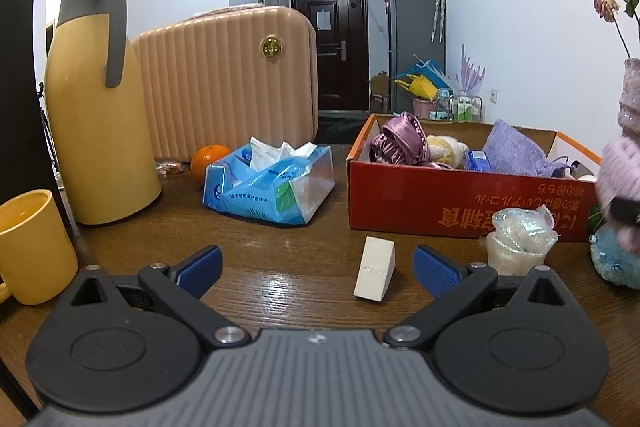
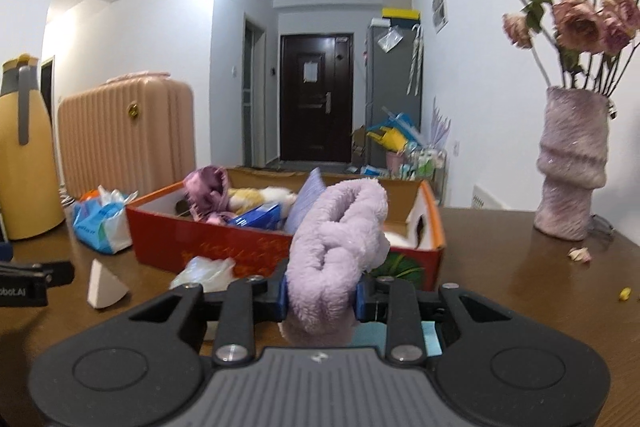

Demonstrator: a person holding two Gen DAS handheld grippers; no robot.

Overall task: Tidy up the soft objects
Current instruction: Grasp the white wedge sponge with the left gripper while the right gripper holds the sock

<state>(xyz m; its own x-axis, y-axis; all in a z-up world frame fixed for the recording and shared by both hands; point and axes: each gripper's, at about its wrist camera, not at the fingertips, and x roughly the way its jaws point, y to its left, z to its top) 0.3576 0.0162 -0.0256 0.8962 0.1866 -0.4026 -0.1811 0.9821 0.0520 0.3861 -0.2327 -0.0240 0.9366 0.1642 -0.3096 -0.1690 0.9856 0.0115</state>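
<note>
Soft items already filled the red cardboard box [image 1: 460,199]; the right gripper [image 2: 320,297] pinched a lilac fleece bundle [image 2: 336,251] just short of it, while the wide-open, empty left gripper [image 1: 318,269] faced a wedge sponge [image 1: 375,275], an iridescent pouch [image 1: 520,239] and, seemingly, a blue plush [image 1: 614,259].

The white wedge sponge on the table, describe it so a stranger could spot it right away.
Find the red cardboard box on the brown table. Just before its front wall lies the wedge sponge, alone on bare wood. Unlike the crinkly iridescent wrapper beside it, it's plain, matte, sharp-edged.
</note>
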